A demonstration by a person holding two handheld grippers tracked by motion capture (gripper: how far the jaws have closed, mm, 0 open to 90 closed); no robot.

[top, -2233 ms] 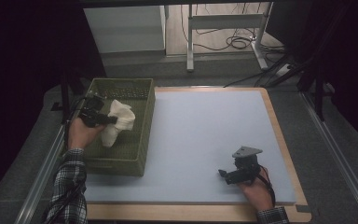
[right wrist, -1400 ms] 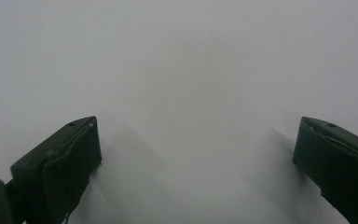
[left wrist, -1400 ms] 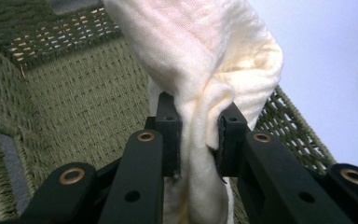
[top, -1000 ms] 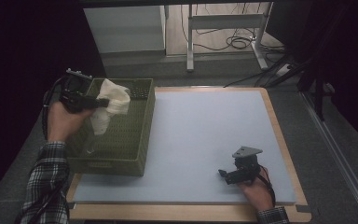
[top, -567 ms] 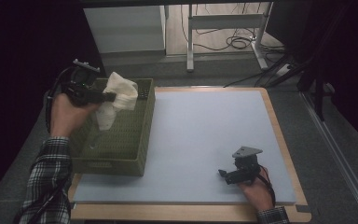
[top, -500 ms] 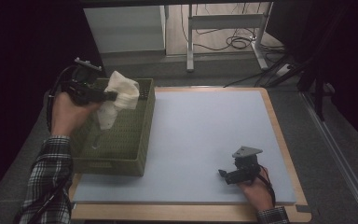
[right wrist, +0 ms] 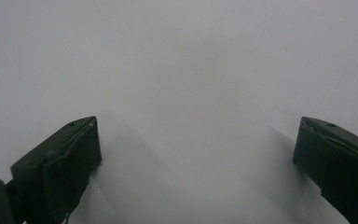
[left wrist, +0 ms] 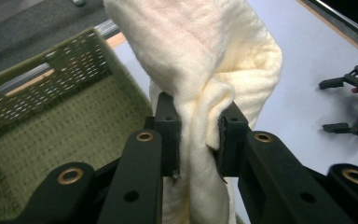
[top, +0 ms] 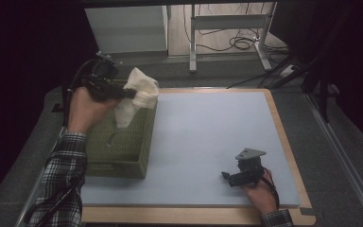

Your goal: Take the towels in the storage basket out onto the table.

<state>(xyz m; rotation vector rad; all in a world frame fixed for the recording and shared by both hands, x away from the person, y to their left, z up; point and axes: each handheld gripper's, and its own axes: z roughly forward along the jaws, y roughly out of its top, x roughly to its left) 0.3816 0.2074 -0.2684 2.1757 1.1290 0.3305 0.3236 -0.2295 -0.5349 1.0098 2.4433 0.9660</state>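
A cream cloth point(top: 137, 97) is held above the far end of the green basket point(top: 123, 151), which sits at the worktop's point(top: 208, 137) left edge. The left tool point(left wrist: 196, 140) is clamped on a bunched fold of the cloth, the jaws nearly closed around it; a tail of fabric hangs down towards the basket's inside. The lift out of the basket is judged nearly done; carrying the cloth over and laying it out is left. The right tool point(top: 241, 176) rests near the near right corner, its jaws wide apart and empty. Ample bare room is offered between basket and right edge.
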